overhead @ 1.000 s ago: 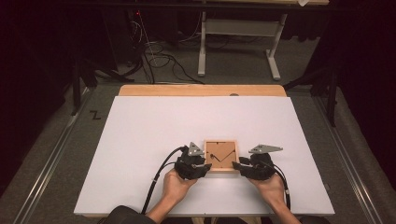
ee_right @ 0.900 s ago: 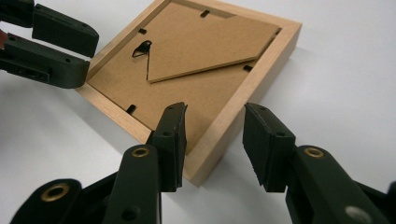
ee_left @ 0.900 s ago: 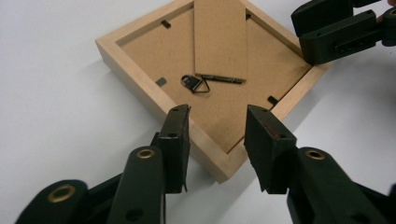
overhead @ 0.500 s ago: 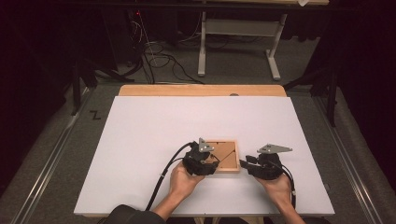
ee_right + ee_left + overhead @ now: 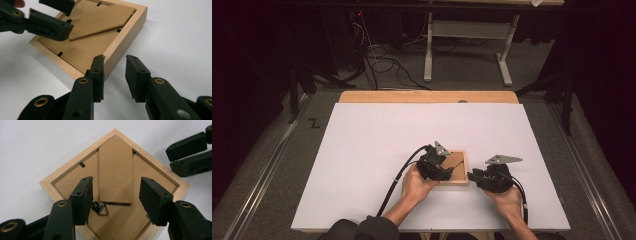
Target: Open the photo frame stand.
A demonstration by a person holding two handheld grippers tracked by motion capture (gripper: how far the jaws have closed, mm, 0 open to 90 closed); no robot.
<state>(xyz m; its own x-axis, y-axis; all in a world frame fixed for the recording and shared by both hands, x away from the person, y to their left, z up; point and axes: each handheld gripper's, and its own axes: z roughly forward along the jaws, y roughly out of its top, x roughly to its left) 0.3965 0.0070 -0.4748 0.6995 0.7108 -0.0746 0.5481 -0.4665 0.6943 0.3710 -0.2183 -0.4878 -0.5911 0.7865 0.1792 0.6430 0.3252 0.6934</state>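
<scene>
Wooden picture frame (image 5: 115, 192) lying back-side up, no legible writing or label on its backing board. The left gripper (image 5: 115, 195) hovers over the stand flap (image 5: 115, 170), jaws wide, having just been opening, nothing clamped. The right gripper (image 5: 115, 75), jaws narrower and just closing, straddles the frame's near corner without pressing it.

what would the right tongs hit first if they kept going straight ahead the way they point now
Most likely the wooden picture frame: the right tongs point at its near corner, one jaw over the frame's edge, the other beside it over the white table. How close they are is hard to judge.
</scene>
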